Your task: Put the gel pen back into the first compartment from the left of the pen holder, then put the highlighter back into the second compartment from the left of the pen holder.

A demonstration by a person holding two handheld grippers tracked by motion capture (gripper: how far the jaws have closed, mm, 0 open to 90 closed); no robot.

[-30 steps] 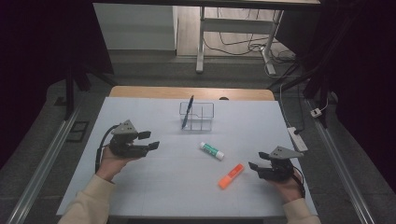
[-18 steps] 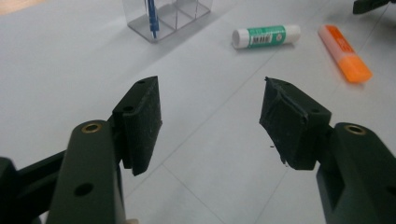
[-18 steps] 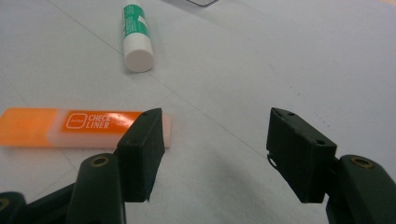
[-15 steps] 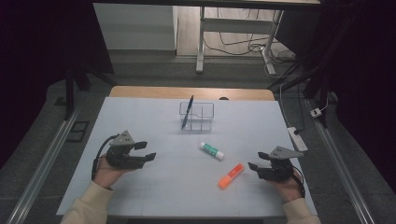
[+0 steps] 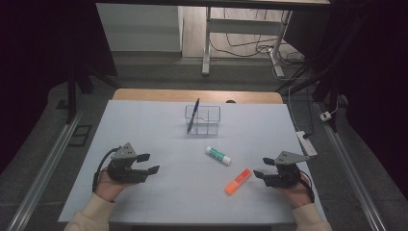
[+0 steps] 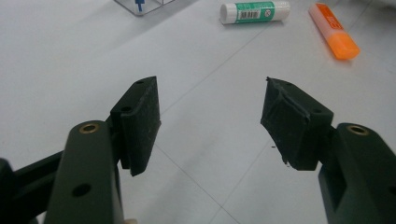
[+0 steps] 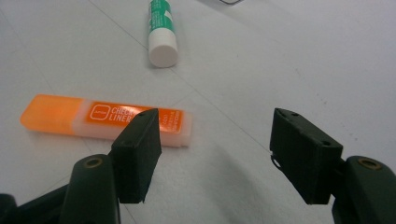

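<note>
Left tool (image 5: pixel 148 163): held low over the near left part of the desk (image 5: pixel 144 125), pointing toward the middle; jaws apart with nothing between them, only bare desk showing in the gap in the left gripper view (image 6: pixel 210 112); the jaws have just been opening a little further.
Right tool (image 5: pixel 263 167): held low over the near right part of the desk, pointing left toward the orange highlighter; jaws apart and empty in the right gripper view (image 7: pixel 212 140), touching nothing; they have just been opening slightly.
Hands: the person's left hand (image 5: pixel 109 185) and right hand (image 5: pixel 297 190) grip the tool bodies from below, sleeves entering from the near edge.
Orange highlighter (image 5: pixel 238 181): lies flat on the desk just in front of the right tool, near its jaws but apart from them; in the right gripper view (image 7: pixel 105 120) it lies crosswise beyond the left-hand jaw tip, printed label up.
Glue stick (image 5: pixel 218 155): white with a green label, lies flat a little farther in, near the highlighter but not touching it; well apart from the left tool.
Clear organiser (image 5: pixel 203 120): a transparent compartmented box standing at the middle of the far half of the desk.
Blue pen (image 5: pixel 193 115): stands tilted in the organiser's left compartment.
Cable and adapter (image 5: pixel 306 143): lie along the desk's right edge.
</note>
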